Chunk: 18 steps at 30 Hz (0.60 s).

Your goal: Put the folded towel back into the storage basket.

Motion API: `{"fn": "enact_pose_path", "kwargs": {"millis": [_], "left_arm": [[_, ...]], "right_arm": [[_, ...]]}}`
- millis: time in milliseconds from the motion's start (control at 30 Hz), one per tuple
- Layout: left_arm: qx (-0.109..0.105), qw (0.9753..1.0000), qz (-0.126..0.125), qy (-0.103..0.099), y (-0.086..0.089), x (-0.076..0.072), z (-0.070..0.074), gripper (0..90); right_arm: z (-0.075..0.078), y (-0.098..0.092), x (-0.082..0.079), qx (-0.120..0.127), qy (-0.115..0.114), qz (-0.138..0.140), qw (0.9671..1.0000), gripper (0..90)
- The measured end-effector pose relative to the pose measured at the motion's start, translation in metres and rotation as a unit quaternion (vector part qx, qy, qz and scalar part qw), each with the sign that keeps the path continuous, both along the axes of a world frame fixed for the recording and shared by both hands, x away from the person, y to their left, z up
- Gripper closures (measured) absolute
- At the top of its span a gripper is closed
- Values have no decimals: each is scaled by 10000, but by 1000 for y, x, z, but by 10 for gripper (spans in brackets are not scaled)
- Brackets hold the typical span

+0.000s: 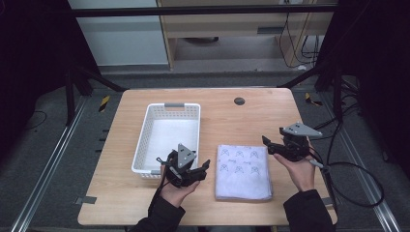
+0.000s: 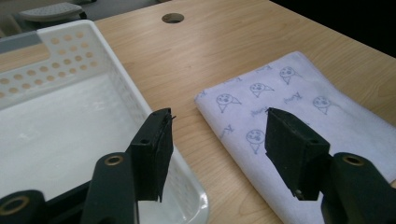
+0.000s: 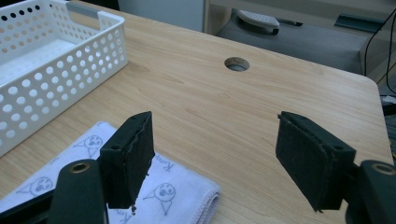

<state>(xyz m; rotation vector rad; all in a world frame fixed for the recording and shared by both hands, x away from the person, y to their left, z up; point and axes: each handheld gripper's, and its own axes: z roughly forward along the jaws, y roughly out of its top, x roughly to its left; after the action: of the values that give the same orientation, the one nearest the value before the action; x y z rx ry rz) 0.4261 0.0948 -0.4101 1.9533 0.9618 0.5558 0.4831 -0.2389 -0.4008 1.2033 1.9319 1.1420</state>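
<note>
Plainly, left claw (image 1: pixel 193 170) released beside folded cloth (image 1: pixel 243 171), right claw (image 1: pixel 276 141) released, basket (image 1: pixel 143 145) corner hidden.

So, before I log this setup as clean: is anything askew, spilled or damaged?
Nothing stands out. The folded cloth lies flat and square on the table, the white basket sits upright and empty beside it, and both tongs, left and right, hang open, holding nothing.

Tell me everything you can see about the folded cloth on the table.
The folded cloth is pale lavender-white, soft woven fabric printed with small cartoon faces and script. It is folded into a neat, thick rectangle with stitched edges and lies flat on the wooden table, just right of the white basket, not touching it. Both open grippers hover near it; neither touches it.
</note>
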Motion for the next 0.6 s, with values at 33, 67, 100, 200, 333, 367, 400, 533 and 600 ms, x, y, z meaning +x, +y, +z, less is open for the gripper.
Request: {"fn": "enact_pose_path", "kwargs": {"millis": [33,67,100,200,333,367,400,533,600], "left_arm": [[-5,10000,-13,14,-4,-1,-2,414],[-5,10000,-13,14,-4,-1,-2,416],[-9,10000,-30,21,-6,-1,-3,416],[47,9999,-74,75,-13,-3,-8,427],[97,9998,-98,144,-19,-4,-14,445],[129,9997,-95,158,-21,-5,-15,448],[134,9997,-121,187,-22,-5,-17,451],[142,9992,-177,342,-28,-6,-25,464],[118,9991,-166,365,-31,-6,-28,466]], "right_arm": [[-1,1,1,-8,20,13,10000,283],[-1,1,1,-8,20,13,10000,283],[-2,1,1,-5,54,15,10000,282],[-7,0,1,78,17,29,10000,295],[-14,-4,2,84,129,-42,9999,299],[-16,-4,2,71,147,-53,9999,301],[-19,-6,3,91,179,-57,9998,302],[-28,-10,4,126,312,-112,9994,313],[-33,-11,6,156,401,-102,9990,315]]}}
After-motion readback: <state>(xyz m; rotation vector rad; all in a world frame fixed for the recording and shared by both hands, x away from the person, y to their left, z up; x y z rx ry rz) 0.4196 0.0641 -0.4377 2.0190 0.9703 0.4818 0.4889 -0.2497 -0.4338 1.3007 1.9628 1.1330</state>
